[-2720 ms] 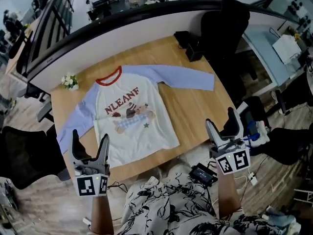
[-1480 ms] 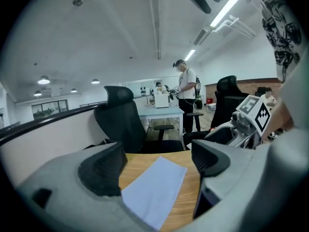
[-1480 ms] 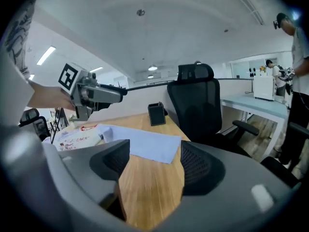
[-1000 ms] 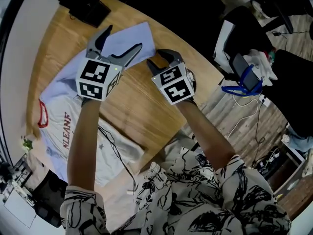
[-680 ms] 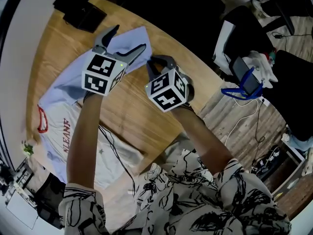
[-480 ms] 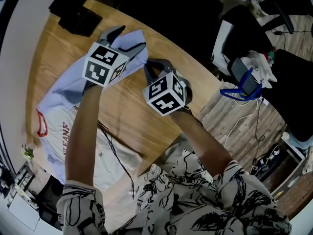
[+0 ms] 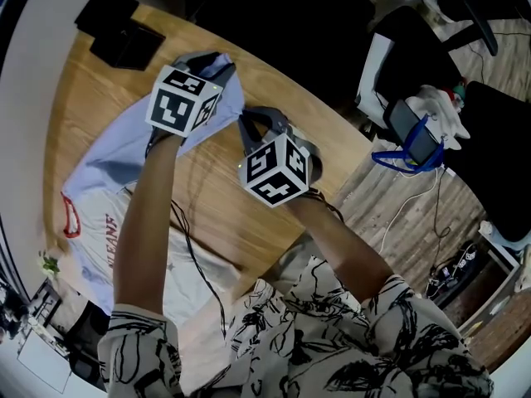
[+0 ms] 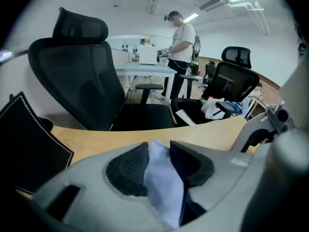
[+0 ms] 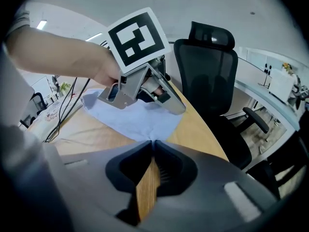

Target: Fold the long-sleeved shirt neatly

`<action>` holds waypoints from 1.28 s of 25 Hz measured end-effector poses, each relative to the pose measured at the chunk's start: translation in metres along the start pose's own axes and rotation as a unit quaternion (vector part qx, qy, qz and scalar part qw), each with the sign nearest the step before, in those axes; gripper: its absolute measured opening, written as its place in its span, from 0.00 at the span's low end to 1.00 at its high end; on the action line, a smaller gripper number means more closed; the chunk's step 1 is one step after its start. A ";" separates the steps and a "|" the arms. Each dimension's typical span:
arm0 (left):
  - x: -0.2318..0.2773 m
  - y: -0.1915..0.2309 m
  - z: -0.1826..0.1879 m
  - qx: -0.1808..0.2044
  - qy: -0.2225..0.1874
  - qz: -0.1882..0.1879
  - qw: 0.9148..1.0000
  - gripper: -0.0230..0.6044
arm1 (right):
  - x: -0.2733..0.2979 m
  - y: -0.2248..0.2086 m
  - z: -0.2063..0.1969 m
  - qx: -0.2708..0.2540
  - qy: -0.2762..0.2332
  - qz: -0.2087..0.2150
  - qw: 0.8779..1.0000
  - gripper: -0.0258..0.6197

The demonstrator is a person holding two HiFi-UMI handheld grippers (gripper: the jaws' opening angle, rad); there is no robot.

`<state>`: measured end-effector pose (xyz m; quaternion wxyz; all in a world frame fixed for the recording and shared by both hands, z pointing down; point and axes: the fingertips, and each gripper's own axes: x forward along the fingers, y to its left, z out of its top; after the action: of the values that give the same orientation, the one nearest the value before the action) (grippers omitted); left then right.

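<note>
Wood-topped counter point(image 7: 249, 230) runs across the head view, with a black mesh office chair point(image 8: 87, 81) standing beyond its far edge. The white long-sleeved shirt point(image 7: 108, 230), with a red collar and a printed front, lies flat at 8 o'clock on the counter. Its pale blue sleeve point(image 7: 124, 152) stretches up toward 12 o'clock. The left tongs point(image 7: 211, 59) sit at the sleeve's far end, at about 11 o'clock. They have just been closing and pinch a fold of the blue cloth between their pads. The right tongs point(image 7: 253, 121) rest just beside them, at 4 o'clock of the left pair. They too have just been closing, and their tips are pressed together on the very edge of the cuff, with bare wood showing beneath them.
</note>
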<state>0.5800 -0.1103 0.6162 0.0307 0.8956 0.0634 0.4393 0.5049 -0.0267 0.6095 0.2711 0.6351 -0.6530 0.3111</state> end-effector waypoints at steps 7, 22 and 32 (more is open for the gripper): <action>-0.018 -0.005 0.038 -0.001 -0.066 0.023 0.998 0.07 | -0.020 -0.033 0.015 0.048 -0.051 -0.020 0.997 0.09; -0.190 0.022 0.129 -0.054 -0.228 0.030 0.972 0.07 | -0.122 -0.014 0.171 0.011 -0.201 -0.006 0.979 0.09; -0.413 0.033 0.063 -0.061 -0.307 0.088 0.946 0.07 | -0.187 0.164 0.269 -0.054 -0.298 0.065 0.951 0.09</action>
<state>0.3828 -0.2009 0.2578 0.0646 0.9854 -0.0554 0.1472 0.3613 -0.1056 0.2820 0.0774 0.6393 -0.7598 0.0893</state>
